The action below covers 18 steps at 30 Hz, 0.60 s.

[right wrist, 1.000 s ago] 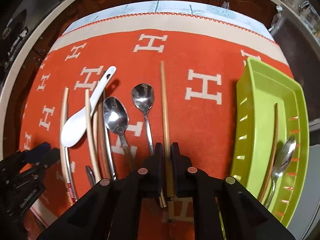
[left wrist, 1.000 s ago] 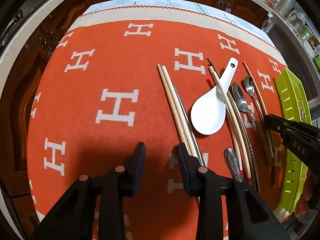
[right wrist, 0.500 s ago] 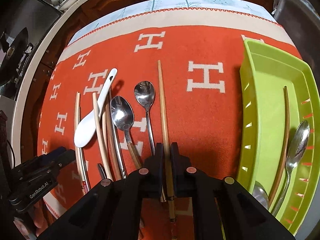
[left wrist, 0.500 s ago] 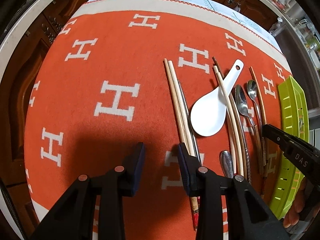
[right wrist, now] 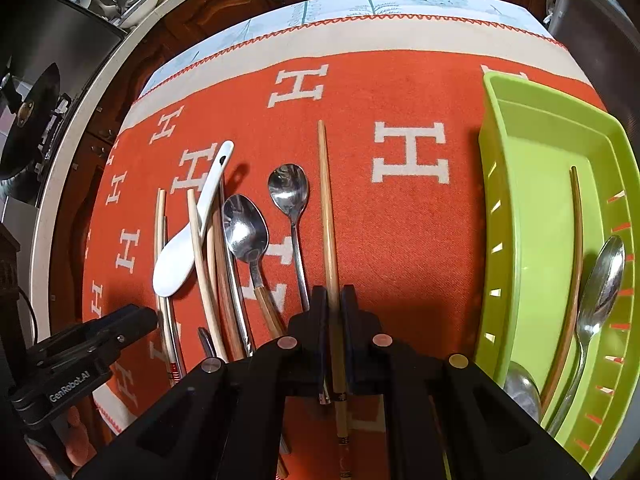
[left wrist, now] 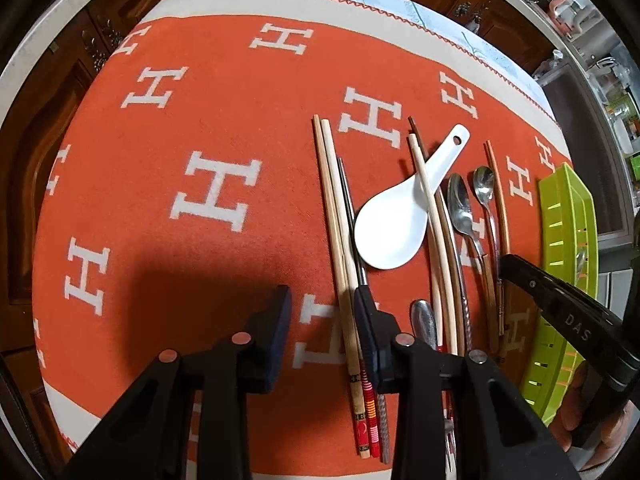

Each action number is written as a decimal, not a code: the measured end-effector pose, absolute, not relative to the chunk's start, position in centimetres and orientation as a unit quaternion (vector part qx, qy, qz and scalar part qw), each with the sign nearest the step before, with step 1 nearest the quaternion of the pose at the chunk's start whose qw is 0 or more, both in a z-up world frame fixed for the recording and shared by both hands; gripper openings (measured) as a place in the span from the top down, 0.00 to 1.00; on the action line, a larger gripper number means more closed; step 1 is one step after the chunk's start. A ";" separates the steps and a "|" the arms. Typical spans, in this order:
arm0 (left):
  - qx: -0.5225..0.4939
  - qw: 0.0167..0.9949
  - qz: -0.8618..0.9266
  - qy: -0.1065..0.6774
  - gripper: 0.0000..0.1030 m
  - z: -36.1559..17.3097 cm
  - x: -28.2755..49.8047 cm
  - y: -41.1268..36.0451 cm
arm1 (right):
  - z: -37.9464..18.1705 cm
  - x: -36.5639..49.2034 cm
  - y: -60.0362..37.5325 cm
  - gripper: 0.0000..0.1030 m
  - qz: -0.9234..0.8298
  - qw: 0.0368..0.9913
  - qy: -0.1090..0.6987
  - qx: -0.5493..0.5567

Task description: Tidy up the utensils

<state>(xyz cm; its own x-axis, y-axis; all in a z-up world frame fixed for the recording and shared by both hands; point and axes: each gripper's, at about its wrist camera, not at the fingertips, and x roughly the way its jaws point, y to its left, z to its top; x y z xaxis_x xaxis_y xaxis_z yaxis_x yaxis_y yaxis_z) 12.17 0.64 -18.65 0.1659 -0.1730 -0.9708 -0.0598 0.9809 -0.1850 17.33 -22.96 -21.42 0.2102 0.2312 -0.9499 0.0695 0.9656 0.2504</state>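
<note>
Left gripper (left wrist: pixel 322 312): jaws spread apart, nothing between them, low over the orange cloth (left wrist: pixel 224 128); its right finger sits just beside the pale chopstick pair. In the right wrist view its side reads "GenRobot.AI" (right wrist: pixel 86 350).
Pale chopstick pair (left wrist: pixel 336 236): two wooden sticks side by side, long axis running near to far, thin tips pointing away, decorated red and brown ends toward the camera; a thin metal stick lies against their right side.
White ceramic spoon (left wrist: pixel 394 224): bowl near, handle angled up and to the right, with a hole at the handle end; a pale chopstick crosses over it.
Metal spoons (right wrist: pixel 246 226): two lie lengthwise with bowls far, handles near; the left one has a wooden handle, the right one (right wrist: pixel 289 188) is all metal.
Right gripper (right wrist: pixel 333 300): clamped on a single bamboo chopstick (right wrist: pixel 326 200), which runs straight away from the camera, thin tip far, banded butt end sticking out behind the jaws. In the left wrist view its side reads "DAS" (left wrist: pixel 576 328).
Green tray (right wrist: pixel 532 208): slotted plastic, at the right edge of the cloth, long axis near to far; inside lie one brown chopstick (right wrist: pixel 572 276) and a metal spoon (right wrist: pixel 600 280), bowl far.
Cloth writing: repeated white "H" letters.
</note>
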 end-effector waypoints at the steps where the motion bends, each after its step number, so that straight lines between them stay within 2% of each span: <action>1: -0.089 0.758 -0.036 0.646 0.78 -19.1 12.1 1.0 | -21.5 17.3 -22.9 0.92 0.053 0.769 0.626 0.121; 3: -0.088 0.760 -0.031 0.643 0.81 -19.0 12.1 1.0 | -21.6 17.4 -22.8 0.92 0.053 0.769 0.626 0.122; 4: -0.080 0.763 -0.023 0.641 0.88 -19.0 12.2 0.9 | -21.6 17.3 -22.8 0.93 0.053 0.769 0.625 0.122; 5: -0.070 0.764 -0.015 0.641 0.89 -19.1 12.3 0.9 | -21.6 17.3 -22.8 0.92 0.053 0.769 0.625 0.121; 18: -0.140 0.749 -0.028 0.647 0.85 -18.9 11.4 2.7 | -21.5 17.4 -22.7 0.93 0.054 0.771 0.623 0.120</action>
<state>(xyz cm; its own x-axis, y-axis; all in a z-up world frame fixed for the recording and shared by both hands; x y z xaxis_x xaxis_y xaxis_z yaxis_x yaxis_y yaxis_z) 11.45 2.65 -18.86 0.1622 -0.2236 -0.9611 -0.1390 0.9591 -0.2466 17.43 -22.73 -21.50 0.2175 0.2329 -0.9479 0.0668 0.9653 0.2525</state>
